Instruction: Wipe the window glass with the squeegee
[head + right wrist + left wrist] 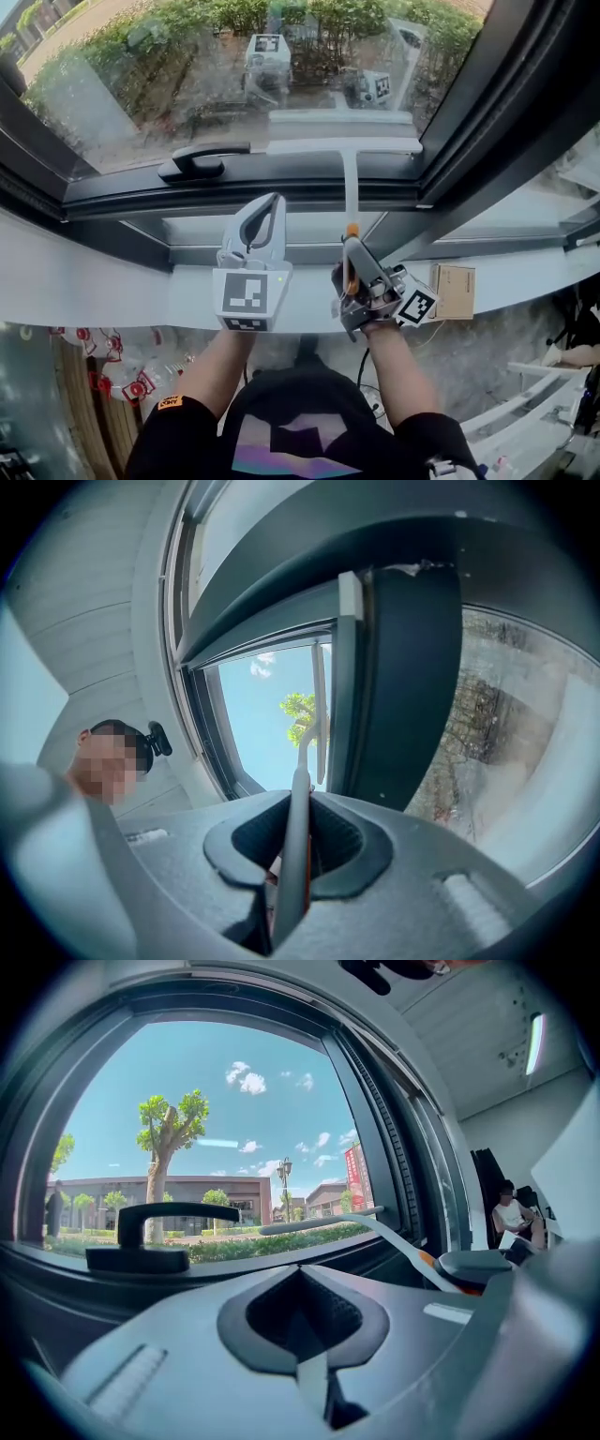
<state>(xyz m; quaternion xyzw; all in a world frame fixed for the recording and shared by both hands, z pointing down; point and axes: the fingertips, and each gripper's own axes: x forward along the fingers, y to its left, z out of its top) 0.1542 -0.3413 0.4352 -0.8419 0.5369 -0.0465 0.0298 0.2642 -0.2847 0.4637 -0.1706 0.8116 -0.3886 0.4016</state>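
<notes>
A white squeegee [349,178] rests with its blade [343,145] flat along the bottom edge of the window glass [234,75]. Its handle, with an orange ring, runs down into my right gripper [352,246], which is shut on it. In the right gripper view the handle [294,836] stands upright between the closed jaws, and the blade [321,705] shows ahead. My left gripper [273,201] hovers just left of the handle, shut and holding nothing. In the left gripper view the squeegee [375,1228] crosses at the right.
A black window handle [201,161] lies on the dark frame [281,187] left of the blade. The white sill [94,281] carries a cardboard box [457,289] at the right. A seated person [513,1215] is at the room's far right.
</notes>
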